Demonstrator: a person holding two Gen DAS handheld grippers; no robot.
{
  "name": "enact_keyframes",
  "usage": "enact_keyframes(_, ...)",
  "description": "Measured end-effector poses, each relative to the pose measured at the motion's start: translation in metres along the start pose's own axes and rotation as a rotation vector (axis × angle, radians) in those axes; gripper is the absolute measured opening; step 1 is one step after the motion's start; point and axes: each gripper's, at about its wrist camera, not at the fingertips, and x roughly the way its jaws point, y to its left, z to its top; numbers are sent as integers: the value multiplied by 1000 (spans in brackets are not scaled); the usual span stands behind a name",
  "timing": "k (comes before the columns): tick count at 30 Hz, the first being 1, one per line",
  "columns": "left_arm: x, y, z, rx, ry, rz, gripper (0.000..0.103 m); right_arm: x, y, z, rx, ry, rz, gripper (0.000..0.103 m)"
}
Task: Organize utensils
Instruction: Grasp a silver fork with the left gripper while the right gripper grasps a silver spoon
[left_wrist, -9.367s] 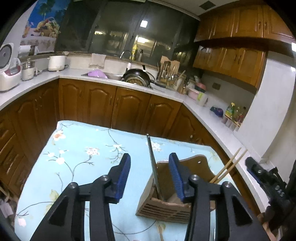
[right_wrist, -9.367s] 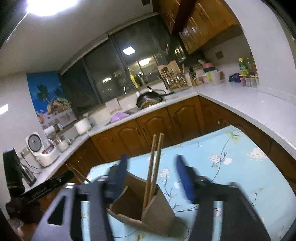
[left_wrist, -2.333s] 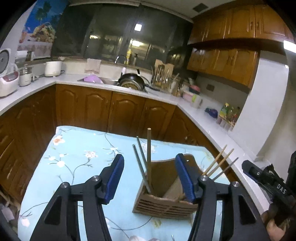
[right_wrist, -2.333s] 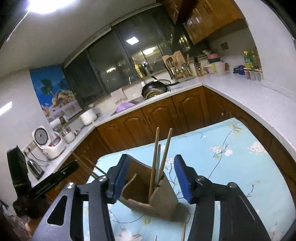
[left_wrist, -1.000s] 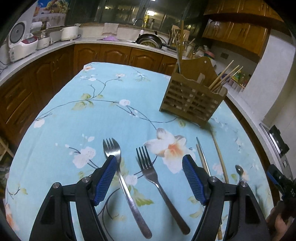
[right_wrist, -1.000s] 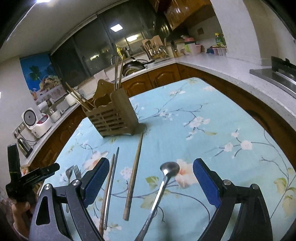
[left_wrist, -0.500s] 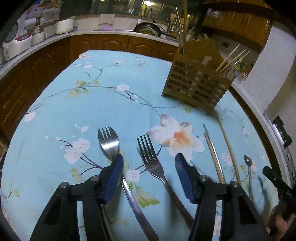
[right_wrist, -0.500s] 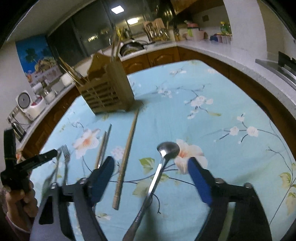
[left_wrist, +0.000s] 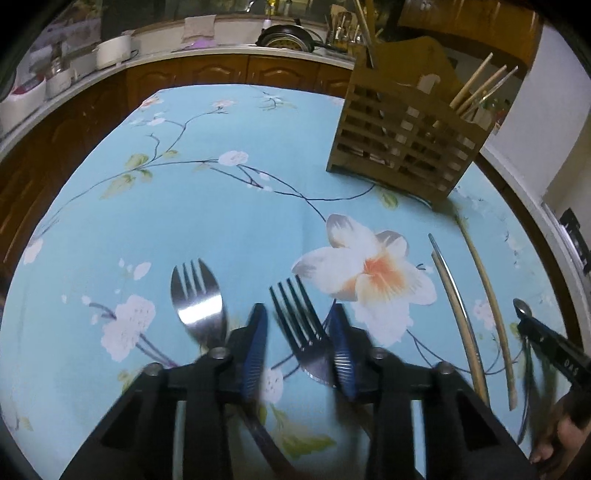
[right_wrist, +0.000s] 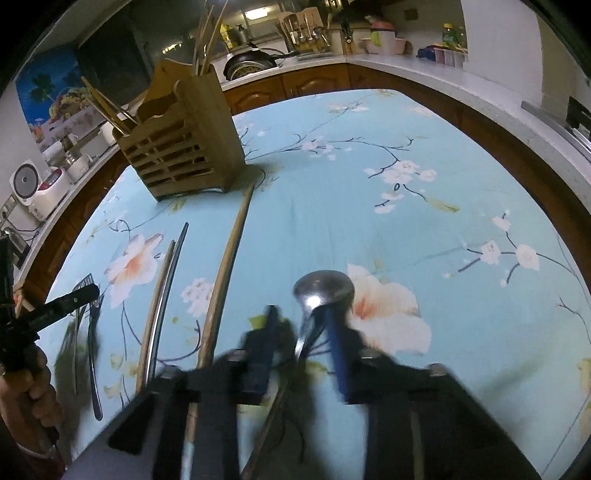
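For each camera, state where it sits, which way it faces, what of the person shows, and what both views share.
Left wrist: rides the left tongs, low over the tablecloth, aimed at the right-hand fork; the other hand shows at right.
Right wrist: rides the right tongs, aimed at the spoon; the left hand shows at left.
Shared: wooden utensil holder, loose chopsticks, both forks.

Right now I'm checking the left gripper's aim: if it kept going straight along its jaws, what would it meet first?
Probably the fork: its neck lies between the open jaws of the left gripper, tines pointing ahead. Beyond lies bare tablecloth; height above the fork is unclear.
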Motion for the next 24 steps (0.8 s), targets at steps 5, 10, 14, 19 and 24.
enact_keyframes(5, 4, -6, 4, 27, 16, -59, 3, -2, -2, 1, 32, -3, 56, 3)
enact_keyframes(10, -9, -4, 1, 21, -4, -91, 2, -12, 2, 1, 37, -22, 99, 2)
enact_keyframes(14, -28, 1, -1, -2, -27, -118, 1, -26, 7, 4, 32, -51, 127, 2)
enact_keyframes(19, -61, 2, -3, -3, -87, -144, 0, -54, 15, 13, 16, -117, 151, 2)
enact_keyframes(24, -93, 1, -2, 11, -151, -164, 0, -80, 26, 23, -10, -188, 165, 2)
